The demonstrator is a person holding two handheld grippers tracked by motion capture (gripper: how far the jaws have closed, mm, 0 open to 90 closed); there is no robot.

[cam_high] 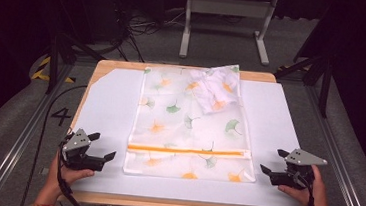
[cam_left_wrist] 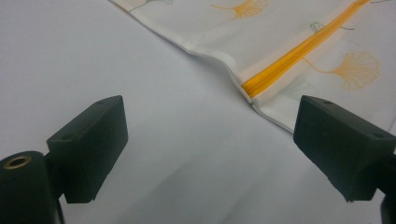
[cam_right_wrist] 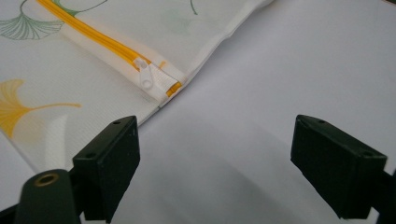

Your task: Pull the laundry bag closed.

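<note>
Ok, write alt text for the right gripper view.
A white zipper pull sits at the end of an orange zipper on a ginkgo-printed mesh bag, lying on a white table surface. The right gripper is open, black fingers apart, holding nothing.

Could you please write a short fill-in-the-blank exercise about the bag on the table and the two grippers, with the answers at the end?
1. The zipper across the mesh bag is ______ in colour.
2. The white zipper pull lies at the end of the zipper nearer the ______ gripper.
3. The left gripper and the right gripper both have their jaws ______.
4. The leaves printed on the bag are orange and ______.

Missing words: orange; right; open; green
</note>
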